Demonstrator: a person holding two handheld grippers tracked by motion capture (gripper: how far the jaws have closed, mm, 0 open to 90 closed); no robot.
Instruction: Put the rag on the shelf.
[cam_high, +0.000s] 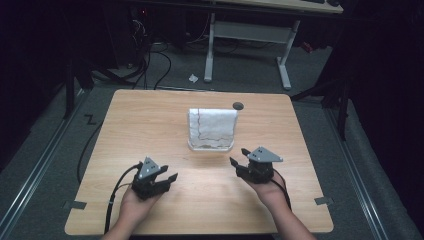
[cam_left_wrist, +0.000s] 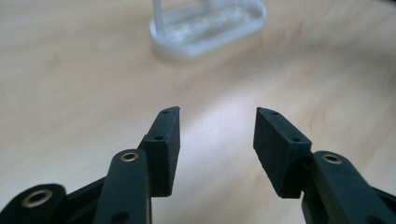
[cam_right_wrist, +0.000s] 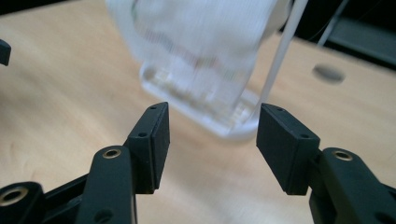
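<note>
Wooden table (cam_high: 150, 125) bears white cloth (cam_high: 212, 124) draped over clear rack (cam_high: 210, 145).

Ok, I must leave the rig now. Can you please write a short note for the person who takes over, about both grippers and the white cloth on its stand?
Left gripper: open, holds nothing, low over the light wooden table, near the front edge.
Right gripper: open, holds nothing, pointing at the clear plastic stand.
White cloth with a thin red line: hangs over the stand at the middle of the table, apart from both grippers.
Done: nothing that can be seen; the cloth is untouched.
Left: reach the cloth and handle it, probably with the right gripper first, since it is nearer.
</note>
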